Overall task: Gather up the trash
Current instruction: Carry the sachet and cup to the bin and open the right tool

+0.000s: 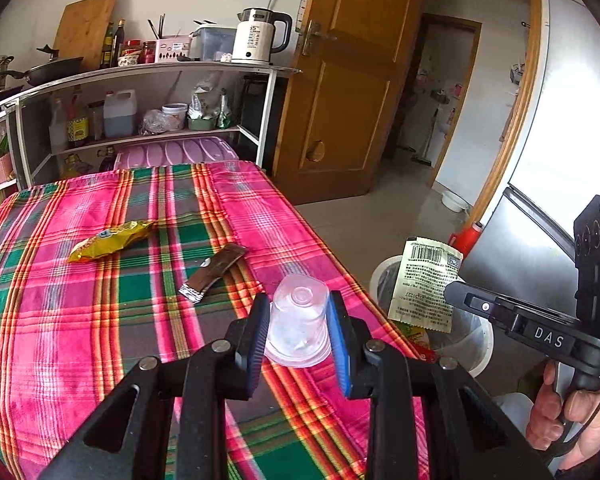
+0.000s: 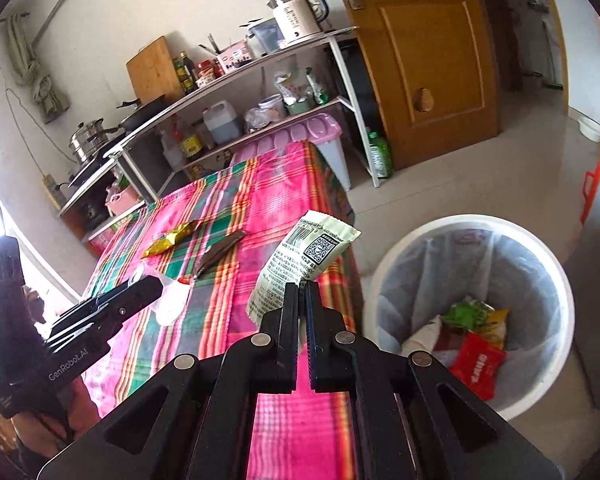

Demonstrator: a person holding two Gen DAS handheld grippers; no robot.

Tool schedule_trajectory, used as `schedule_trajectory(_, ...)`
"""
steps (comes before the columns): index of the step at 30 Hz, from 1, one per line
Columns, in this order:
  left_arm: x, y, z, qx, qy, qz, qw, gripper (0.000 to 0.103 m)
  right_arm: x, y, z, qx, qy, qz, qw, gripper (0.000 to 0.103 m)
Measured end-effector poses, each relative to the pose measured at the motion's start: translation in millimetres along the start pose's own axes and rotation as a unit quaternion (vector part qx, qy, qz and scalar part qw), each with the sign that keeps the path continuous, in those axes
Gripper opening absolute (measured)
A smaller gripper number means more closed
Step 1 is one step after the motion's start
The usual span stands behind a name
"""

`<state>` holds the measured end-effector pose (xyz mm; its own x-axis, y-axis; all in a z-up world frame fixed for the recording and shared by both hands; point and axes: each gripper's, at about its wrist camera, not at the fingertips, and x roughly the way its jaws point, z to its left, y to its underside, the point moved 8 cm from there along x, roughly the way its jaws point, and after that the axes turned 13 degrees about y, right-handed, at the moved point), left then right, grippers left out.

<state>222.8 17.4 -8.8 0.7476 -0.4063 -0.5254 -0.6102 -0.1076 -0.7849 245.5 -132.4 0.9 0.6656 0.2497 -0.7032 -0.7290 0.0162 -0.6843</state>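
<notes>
1. While both hands carry trash, what matters for us is where the white bin lies from each claw: on the floor just off the right edge of the worktop, lined with a pale bag and already holding several wrappers.
2. Our right claw is pressed nearly together, pinching a pale green sachet by its lower edge. The sachet stands up from the jaws, long axis slanting up and to the right, with its barcode end highest.
3. In the right wrist view the bin's mouth lies to the right of and below that claw, near it, while the sachet hangs over the plaid edge of the worktop rather than over the opening.
4. Our left claw is partly spread and clamped on a clear plastic cup, which is upside down between the pads, base pointing away from us.
5. The left claw hangs over the worktop, so the bin is farther from it, to its right and beyond the right claw.
6. We judge that the right hand goes first, moving right until the sachet is over the opening.
7. A yellow snack packet and a brown wrapper lie on the worktop, awaiting collection.
</notes>
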Motion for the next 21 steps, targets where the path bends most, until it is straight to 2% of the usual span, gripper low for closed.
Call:
schedule_trajectory(13,44.3,-6.8,-65.0,0.034,0.052,0.022,0.9979,0.030,-16.5,2.4,-81.7,0.058,0.041,-0.009,0.997,0.003)
schedule_trajectory(21,67.4,-4.3,-89.4,0.043,0.071,0.036,0.9959,0.030,-15.2,6.8,-109.8,0.077,0.054,-0.005,0.996,0.003)
